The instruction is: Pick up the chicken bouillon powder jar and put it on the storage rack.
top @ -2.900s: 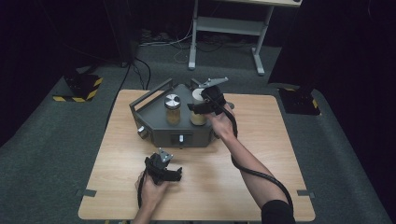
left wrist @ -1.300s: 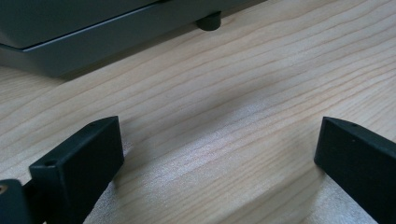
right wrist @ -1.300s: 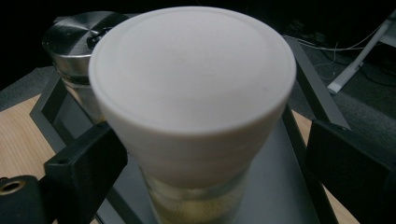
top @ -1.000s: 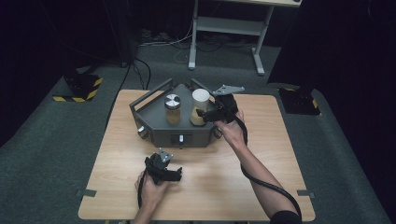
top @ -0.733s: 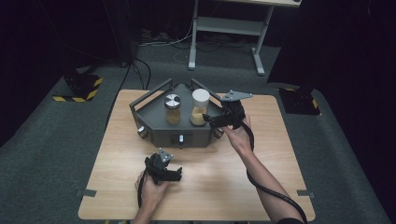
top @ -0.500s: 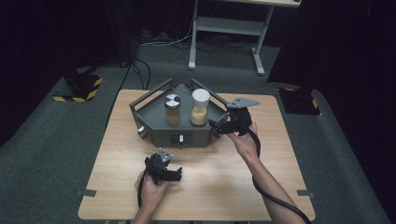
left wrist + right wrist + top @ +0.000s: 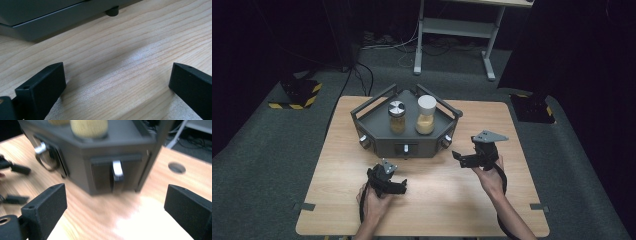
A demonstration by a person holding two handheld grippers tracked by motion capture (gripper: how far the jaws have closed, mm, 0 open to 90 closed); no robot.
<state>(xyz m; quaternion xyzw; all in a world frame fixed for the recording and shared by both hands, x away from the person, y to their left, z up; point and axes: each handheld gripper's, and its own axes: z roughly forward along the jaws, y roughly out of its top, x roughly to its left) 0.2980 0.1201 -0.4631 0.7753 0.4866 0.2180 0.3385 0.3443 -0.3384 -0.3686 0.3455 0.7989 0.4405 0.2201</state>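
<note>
The left gripper [image 7: 401,186] rests low on the table [image 7: 337,210] near its front edge, jaws wide apart with bare wood between them. Ahead of it, toward the middle of the back edge, stands the rack [image 7: 377,119], a dark angular stand with rails and small metal handles on its front faces.

Two jars stand upright side by side on its deck. The left jar [image 7: 396,118] has a metal lid and amber contents; the right jar [image 7: 426,115] is taller, with a white lid and pale yellow contents (powder or grains, I cannot tell which). Both are probably glass or hard plastic: stiff, smooth, fairly slippery and breakable if dropped. The safest hold would be across the body just under the lid, jaws level, squeezing firmly.

The rack looks rigid and heavy enough to stay put.

The right gripper [image 7: 463,157] hovers off the rack's right front corner, jaws spread and empty, facing a drawer [image 7: 117,175] with a metal pull [image 7: 117,170], a narrow hard tab to pinch squarely.
</note>
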